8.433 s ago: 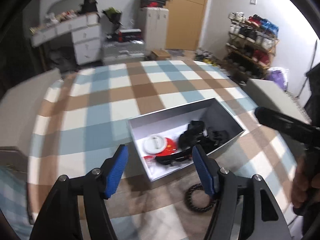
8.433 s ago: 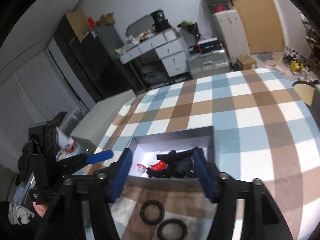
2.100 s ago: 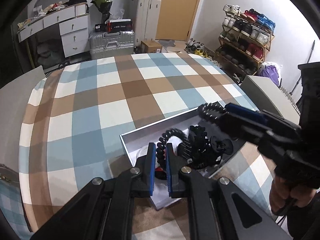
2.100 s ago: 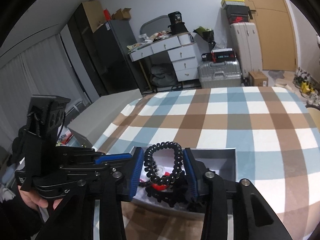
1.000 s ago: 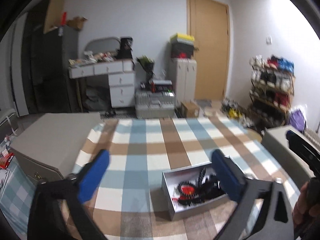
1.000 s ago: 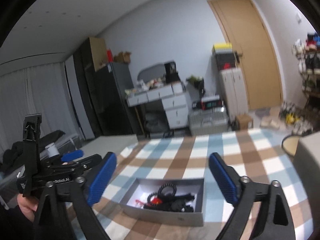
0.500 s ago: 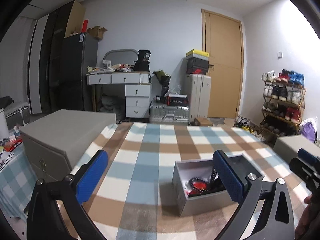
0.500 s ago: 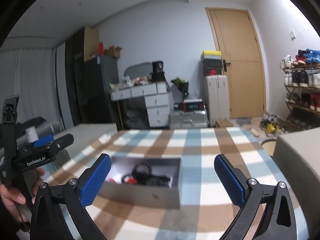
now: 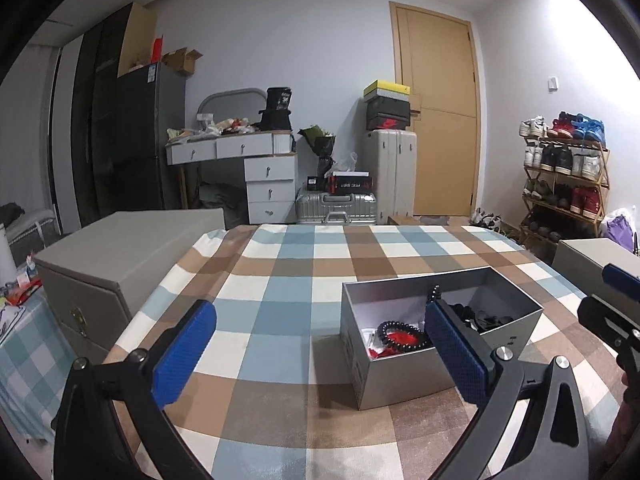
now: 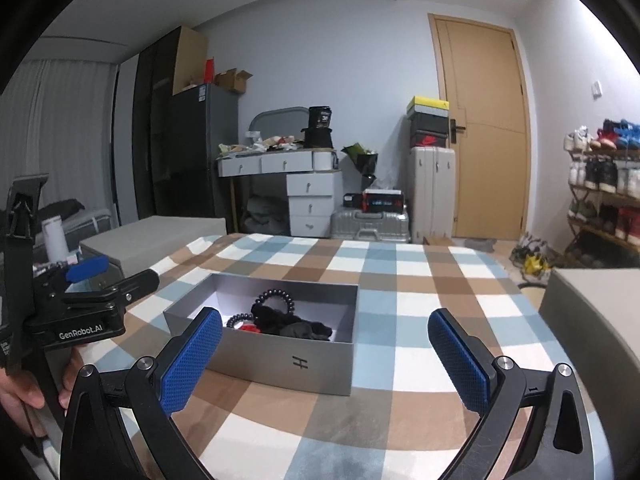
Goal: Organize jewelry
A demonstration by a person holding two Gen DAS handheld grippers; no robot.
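your left gripper (image 9: pixel 320 354) is spread wide with nothing between its blue pads (image 9: pixel 185 354), and your right gripper (image 10: pixel 326 364) is released the same way — both hover low over the checked cloth (image 9: pixel 280 288). the grey box (image 10: pixel 280 354) sits on that cloth ahead of you, open at the top, and the jewelry is all inside it: a black bead bracelet (image 9: pixel 400 334) over something red, a coil ring (image 10: pixel 276 298) standing up against the dark heap.

readable writing: the box's front wall carries an "h"-like mark (image 10: pixel 300 363), seen only from the right wrist. that view also catches "genrobot.ai" printed on the side of your left gripper body (image 10: pixel 80 334), with your hand (image 10: pixel 24 394) under it. the shoebox under the yellow one by the door (image 10: pixel 430 138) shows a red logo, too small to read.

the left wrist view looks deeper into the box's near corner and shows the bracelet's beads clearly; it also shows your right gripper's tip (image 9: pixel 612 312) at the frame's right edge.
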